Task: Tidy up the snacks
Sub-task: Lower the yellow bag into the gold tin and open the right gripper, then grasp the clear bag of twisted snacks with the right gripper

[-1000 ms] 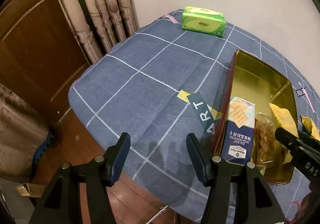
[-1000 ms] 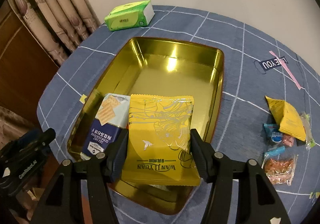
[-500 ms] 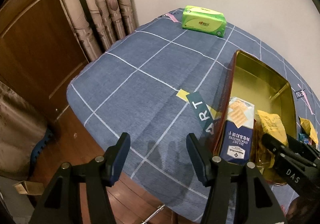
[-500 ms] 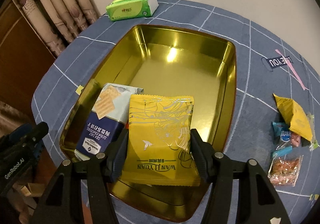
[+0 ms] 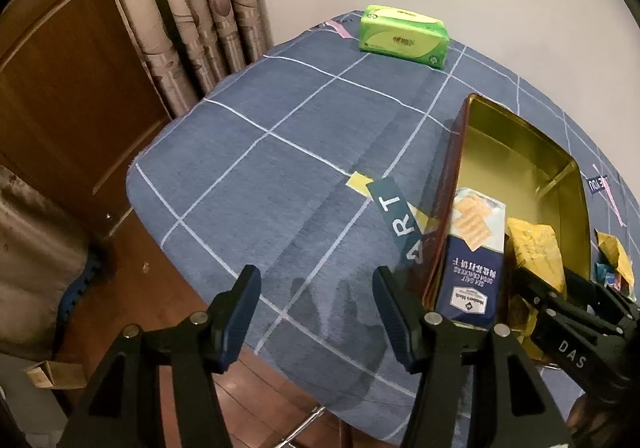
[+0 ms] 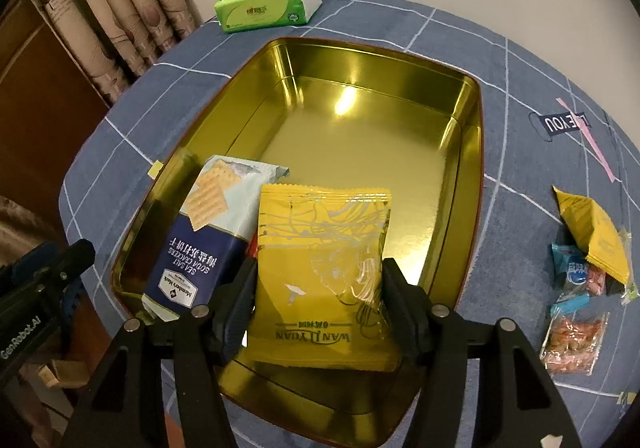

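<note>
My right gripper (image 6: 316,288) has its jaws easing apart, with the flat yellow foil snack packet (image 6: 322,272) between them and both pads at its edges, over the near end of the gold rectangular metal tin (image 6: 474,152). Just left of the packet in the tin lies the blue-and-white soda cracker pack (image 6: 200,244). Right of the tin, 1 yellow pouch (image 6: 596,232) tops a small heap of wrapped snacks (image 6: 576,316). My left gripper (image 5: 316,312), jaws apart and empty, hangs left of the tin over the blue checked tablecloth (image 5: 280,176). Beyond the tin sits the green tissue pack (image 6: 266,4).
</note>
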The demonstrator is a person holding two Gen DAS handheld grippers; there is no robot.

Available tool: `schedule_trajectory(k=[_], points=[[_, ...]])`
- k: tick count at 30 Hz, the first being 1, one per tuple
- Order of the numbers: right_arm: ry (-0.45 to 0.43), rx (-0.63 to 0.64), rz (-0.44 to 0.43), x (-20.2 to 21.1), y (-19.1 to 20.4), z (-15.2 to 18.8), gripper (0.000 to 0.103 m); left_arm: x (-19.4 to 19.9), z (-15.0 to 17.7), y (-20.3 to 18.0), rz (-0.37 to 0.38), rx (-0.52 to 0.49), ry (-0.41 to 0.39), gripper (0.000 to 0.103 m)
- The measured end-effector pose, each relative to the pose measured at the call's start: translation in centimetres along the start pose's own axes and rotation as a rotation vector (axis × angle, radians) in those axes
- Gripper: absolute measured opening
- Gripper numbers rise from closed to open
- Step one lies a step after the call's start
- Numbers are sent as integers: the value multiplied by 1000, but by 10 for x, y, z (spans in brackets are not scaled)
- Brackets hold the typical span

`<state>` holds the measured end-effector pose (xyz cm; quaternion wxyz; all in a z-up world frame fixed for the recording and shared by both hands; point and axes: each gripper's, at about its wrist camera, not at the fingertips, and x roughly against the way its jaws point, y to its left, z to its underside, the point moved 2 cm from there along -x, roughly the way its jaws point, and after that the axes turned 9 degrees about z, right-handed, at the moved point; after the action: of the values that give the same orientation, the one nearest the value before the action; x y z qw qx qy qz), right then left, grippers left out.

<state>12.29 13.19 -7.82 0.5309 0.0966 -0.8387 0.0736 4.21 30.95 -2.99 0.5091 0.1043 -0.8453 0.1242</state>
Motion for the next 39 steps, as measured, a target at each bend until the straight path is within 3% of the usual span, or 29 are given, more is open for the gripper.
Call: schedule_trajectory(k=[7,13,19,24,28,34,39], points=[[-35,-2,-31,21,-3,2,66,-2,1,0,-5,-1,5,59],[-104,77,-97,56,-19,10,67,-2,1,1,-9,-1,2,59],[-106,168,-67,71,-84,30,67,-2,1,1,-12,-4,2,59],[-28,175,-51,57,-162,43,67,-1,2,-2,-27,-14,-2,59],[16,190,-45,42,-201,52,67,-2,3,-4,-36,-22,2,59],[32,298,-118,28,-212,58,67,-2,5,0,-51,-4,0,59],[40,422,-172,19,-194,57,67,-2,10,4,-59,26,8,59]])
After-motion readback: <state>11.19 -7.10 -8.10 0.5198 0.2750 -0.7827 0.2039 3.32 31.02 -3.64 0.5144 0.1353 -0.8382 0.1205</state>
